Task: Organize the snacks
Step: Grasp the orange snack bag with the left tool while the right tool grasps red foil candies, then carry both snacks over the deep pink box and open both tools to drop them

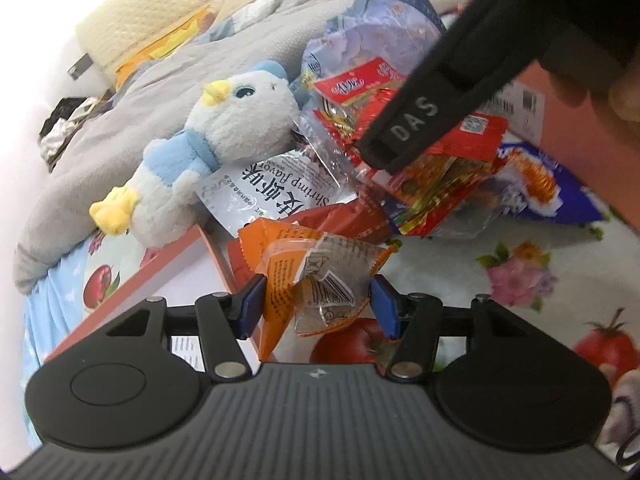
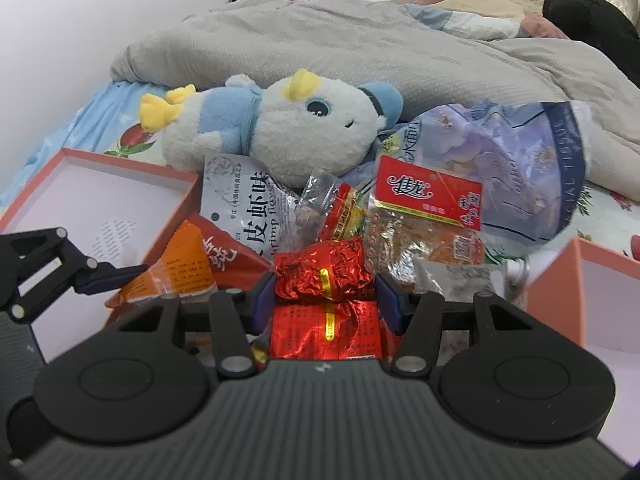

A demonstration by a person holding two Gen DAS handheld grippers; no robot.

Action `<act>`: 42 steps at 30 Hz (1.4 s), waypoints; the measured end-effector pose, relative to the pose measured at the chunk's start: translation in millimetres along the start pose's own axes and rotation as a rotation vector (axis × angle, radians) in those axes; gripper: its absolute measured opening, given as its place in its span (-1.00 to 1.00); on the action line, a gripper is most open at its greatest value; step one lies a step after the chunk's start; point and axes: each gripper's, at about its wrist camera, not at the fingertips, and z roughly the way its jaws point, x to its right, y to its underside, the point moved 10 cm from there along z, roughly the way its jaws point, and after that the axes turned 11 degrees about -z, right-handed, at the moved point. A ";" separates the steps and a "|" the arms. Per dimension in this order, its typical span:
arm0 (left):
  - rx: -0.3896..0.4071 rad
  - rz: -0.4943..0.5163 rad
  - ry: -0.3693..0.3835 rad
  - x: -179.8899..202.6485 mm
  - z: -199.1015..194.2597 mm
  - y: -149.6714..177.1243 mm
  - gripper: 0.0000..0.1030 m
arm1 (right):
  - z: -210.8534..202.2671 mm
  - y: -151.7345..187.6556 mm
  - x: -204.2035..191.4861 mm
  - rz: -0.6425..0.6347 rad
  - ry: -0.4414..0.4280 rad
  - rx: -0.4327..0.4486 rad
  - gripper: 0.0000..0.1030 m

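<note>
Left gripper (image 1: pixel 318 304) clamping orange snack packet (image 1: pixel 304 268), right gripper (image 2: pixel 326 300) pinching red foil packet (image 2: pixel 324 272), near end hidden, shrimp bag (image 2: pixel 240 208) half buried.

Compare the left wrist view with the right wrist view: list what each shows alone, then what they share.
Left wrist only: the left gripper closed on an orange snack packet, and a blue chip bag.

Right wrist only: the right gripper closed on a red foil packet, and the open pink box showing its white inside.

Both: the plush bird, the shrimp flavor bag, the grey blanket.
</note>
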 end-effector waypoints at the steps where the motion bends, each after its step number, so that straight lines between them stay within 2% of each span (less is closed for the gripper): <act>1: 0.001 -0.016 0.002 0.4 -4.9 -0.1 0.20 | -5.6 0.9 -0.4 0.003 0.001 0.002 0.09; 17: 0.021 -0.312 -0.007 6.8 -114.2 22.0 0.20 | -107.1 38.2 -20.1 0.054 0.007 0.037 0.09; 22: 0.056 -0.375 -0.026 9.7 -149.3 27.0 0.20 | -138.7 54.3 -27.4 0.079 0.016 0.057 0.09; 27: 0.071 -0.446 -0.012 15.5 -178.1 34.0 0.21 | -165.2 75.2 -33.4 0.123 0.023 0.063 0.10; 34: 0.070 -0.504 0.044 30.2 -205.6 35.8 0.21 | -192.5 95.7 -32.4 0.173 0.058 0.065 0.10; 42: 0.123 -0.526 0.093 39.4 -228.6 7.4 0.21 | -219.0 91.3 -12.3 0.209 0.111 0.105 0.10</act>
